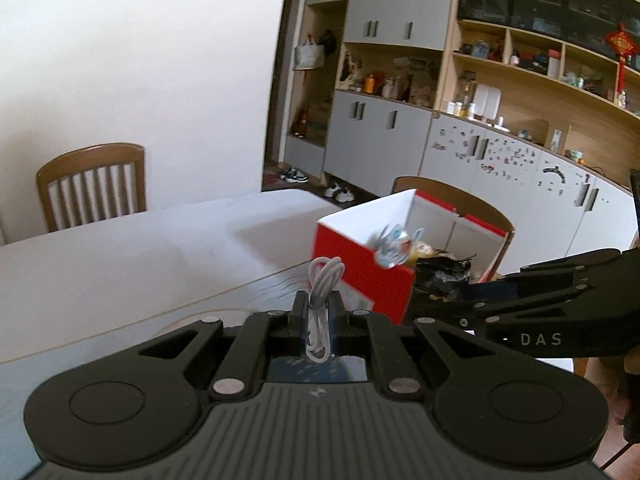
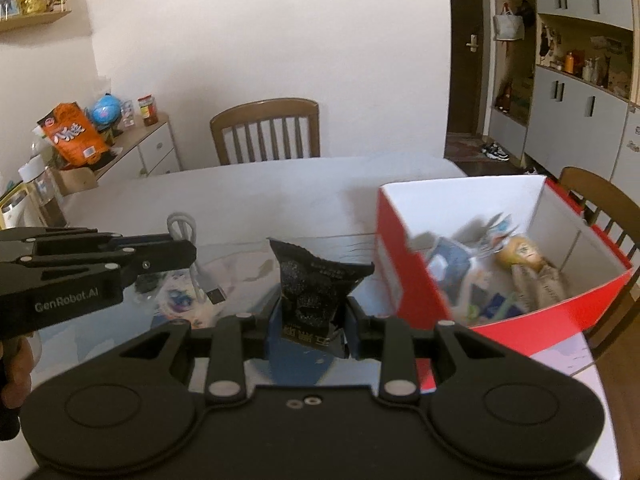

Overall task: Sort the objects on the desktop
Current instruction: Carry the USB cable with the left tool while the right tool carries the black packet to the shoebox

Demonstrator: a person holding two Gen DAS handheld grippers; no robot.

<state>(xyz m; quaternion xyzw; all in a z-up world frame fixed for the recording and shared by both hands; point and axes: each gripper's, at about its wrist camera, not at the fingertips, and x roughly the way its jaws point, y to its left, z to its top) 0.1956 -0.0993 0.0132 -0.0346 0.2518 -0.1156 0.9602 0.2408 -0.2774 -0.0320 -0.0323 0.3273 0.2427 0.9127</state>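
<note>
Left tongs (image 1: 318,316): I have them clamped on a coiled white cable (image 1: 322,280). The loops stand up above the tips and a short tail hangs behind, so the grip sits on the middle of the bundle, probably to keep it from uncoiling.

Cable plug: from my right camera, a dark plug (image 2: 216,295) dangles below the left tongs (image 2: 176,254), clear of the surface.

Right tongs (image 2: 314,316): clamped on a black snack packet (image 2: 316,280). It is pinched near its lower end, so the crinkled top stands upright in front of the camera.

Box: a red cardboard box with a white inside (image 2: 404,216) sits on the surface, just ahead and to the right of both tongs. Its top is open, which I judge makes it the place for sorted things.

Box contents: several wrappers and packets already lie inside, too blurred to name, along with a yellowish round item (image 2: 520,250).

Surface (image 2: 260,188): white and mostly bare at the far side; under my tongs is a glassy patch with faint printed shapes I cannot make out.

Where my things are: cable and packet are both lifted off the surface, short of the box rim, not yet over the opening.

Next step, as I judge it: carry each over the rim before letting go; the loose cable tail could snag the box wall.

Room: two wooden chairs (image 2: 266,132) by the surface, shelves and cupboards beyond.
</note>
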